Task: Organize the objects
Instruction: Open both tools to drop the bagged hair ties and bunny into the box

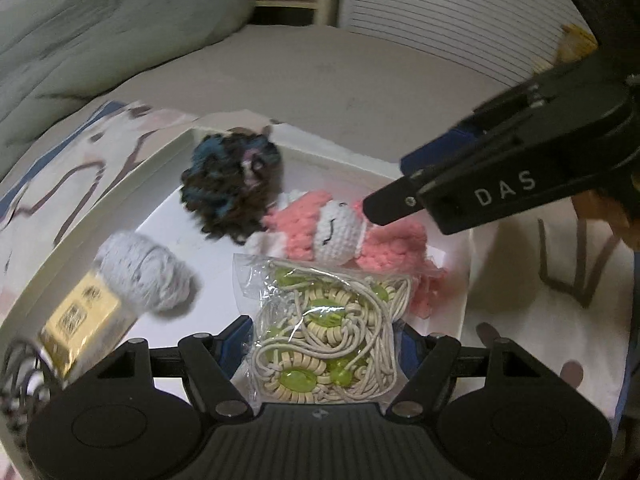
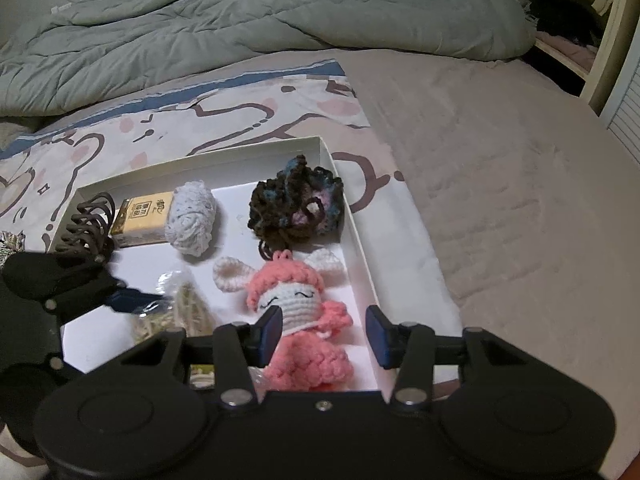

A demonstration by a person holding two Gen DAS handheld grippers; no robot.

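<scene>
A white box (image 1: 168, 148) (image 2: 362, 248) lies on the bed. In it are a dark crocheted scrunchie (image 1: 234, 184) (image 2: 296, 204), a pink crocheted bunny doll (image 1: 340, 228) (image 2: 304, 320), a white yarn ball (image 1: 148, 272) (image 2: 192, 216), a gold packet (image 1: 80, 320) (image 2: 140, 216) and a clear bag of beaded cords (image 1: 328, 332). My left gripper (image 1: 326, 344) is open, its fingers on either side of the bag. My right gripper (image 2: 322, 330) is open over the doll; it also shows in the left wrist view (image 1: 388, 204).
A brown hair claw (image 2: 88, 220) sits in the box's far-left corner. The box rests on a cartoon-print cloth (image 2: 224, 120). A grey-green duvet (image 2: 240, 20) lies beyond, with plain mattress (image 2: 500, 180) to the right and a white slatted panel (image 1: 440, 20).
</scene>
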